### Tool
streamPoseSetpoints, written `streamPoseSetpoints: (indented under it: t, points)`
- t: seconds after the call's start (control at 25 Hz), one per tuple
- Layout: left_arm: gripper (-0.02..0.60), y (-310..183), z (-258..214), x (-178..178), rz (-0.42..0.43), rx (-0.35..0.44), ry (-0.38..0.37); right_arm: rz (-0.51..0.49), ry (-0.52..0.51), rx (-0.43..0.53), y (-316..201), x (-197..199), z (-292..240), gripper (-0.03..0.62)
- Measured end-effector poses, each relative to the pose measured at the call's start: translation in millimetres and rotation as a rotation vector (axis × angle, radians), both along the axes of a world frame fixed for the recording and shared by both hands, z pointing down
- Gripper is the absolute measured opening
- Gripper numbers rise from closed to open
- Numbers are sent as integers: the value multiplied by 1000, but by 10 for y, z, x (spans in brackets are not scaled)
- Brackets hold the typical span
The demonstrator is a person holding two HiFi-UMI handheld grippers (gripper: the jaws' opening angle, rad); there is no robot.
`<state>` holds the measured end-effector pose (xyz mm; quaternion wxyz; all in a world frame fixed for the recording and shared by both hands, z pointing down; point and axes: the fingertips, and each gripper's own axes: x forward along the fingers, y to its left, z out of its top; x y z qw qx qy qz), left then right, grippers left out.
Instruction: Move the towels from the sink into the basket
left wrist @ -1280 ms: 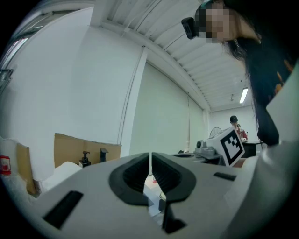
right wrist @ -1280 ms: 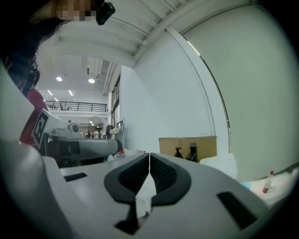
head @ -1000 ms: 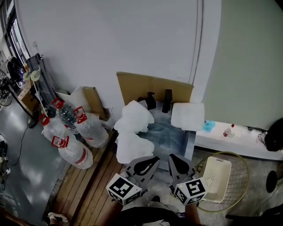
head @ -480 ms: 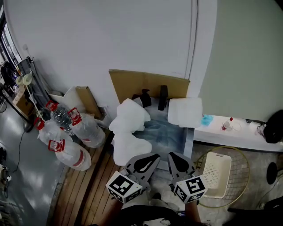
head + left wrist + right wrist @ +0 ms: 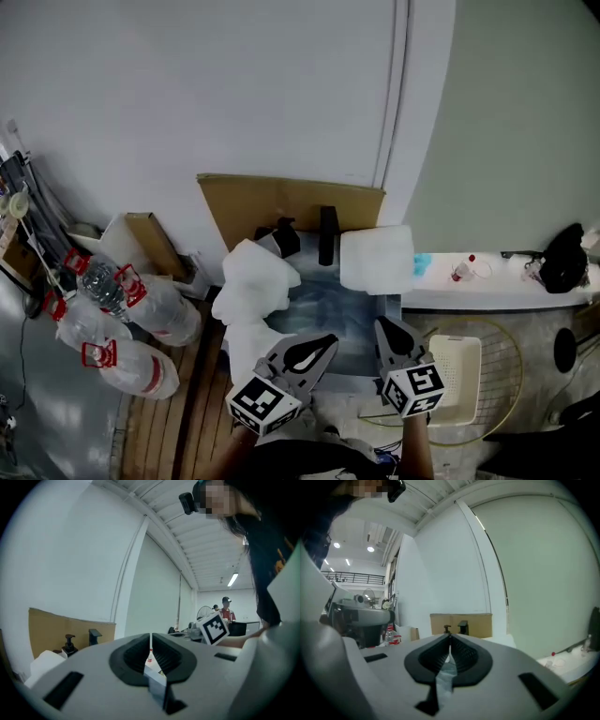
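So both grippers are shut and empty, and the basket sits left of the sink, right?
Not quite. The head view shows the basket on the floor to the right of the sink, not the left. The rest holds: the left gripper and the right gripper are both shut and empty.

A brown cardboard sheet (image 5: 281, 202) leans on the far wall, 1 black pump bottle (image 5: 284, 236) and 1 black tap (image 5: 327, 234) near it. Clear red-handled jugs (image 5: 141, 309) lie at left; a black bag (image 5: 562, 258) sits on the white ledge (image 5: 497, 298) at right.
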<state>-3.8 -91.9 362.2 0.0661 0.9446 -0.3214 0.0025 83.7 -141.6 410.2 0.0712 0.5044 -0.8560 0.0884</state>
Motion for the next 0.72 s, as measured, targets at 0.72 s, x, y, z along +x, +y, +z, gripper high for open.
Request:
streamPoseSetpoints:
  t: [0.72]
  points:
    - [17,-651,230,49,169,-42,-11,267,-15,-362,-1718,1360,1417,247]
